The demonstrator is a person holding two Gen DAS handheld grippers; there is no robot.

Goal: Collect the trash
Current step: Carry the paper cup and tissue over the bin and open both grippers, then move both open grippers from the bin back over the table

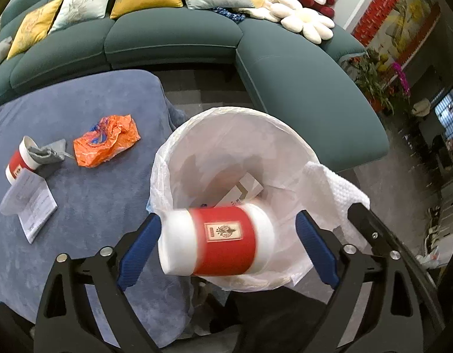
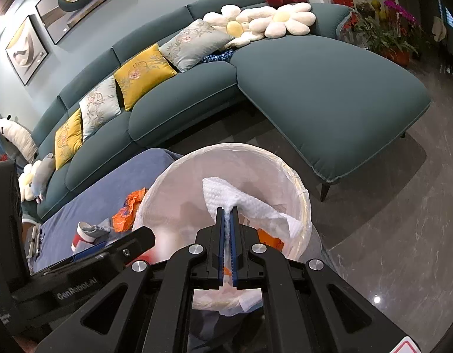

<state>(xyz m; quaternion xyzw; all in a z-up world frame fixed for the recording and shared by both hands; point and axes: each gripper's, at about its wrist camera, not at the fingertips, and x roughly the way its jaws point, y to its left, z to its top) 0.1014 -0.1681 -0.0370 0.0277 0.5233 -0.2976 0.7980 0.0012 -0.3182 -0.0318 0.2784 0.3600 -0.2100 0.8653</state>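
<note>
Here, at nine o'clock on the blue table (image 1: 88, 206): second cup (image 1: 19, 161), leaflet (image 1: 29, 203), orange wrapper (image 1: 105, 141). Centre, over the lined bin (image 1: 226, 111): left gripper (image 1: 226, 235) spread wide, red-and-white cup (image 1: 217, 241) loose between blue pads. At three o'clock: right gripper (image 2: 226, 214) pressed shut, pinching white paper towel (image 2: 255, 203).

Both wrist views look down, near, into the bin (image 1: 235, 135).

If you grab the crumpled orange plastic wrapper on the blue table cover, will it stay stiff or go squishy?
Probably squishy: the crumpled orange plastic wrapper is already creased and folded, so it should flatten between a tool's fingers. It looks thin, so likely very light. Its shiny surface may be a bit slippery.
</note>
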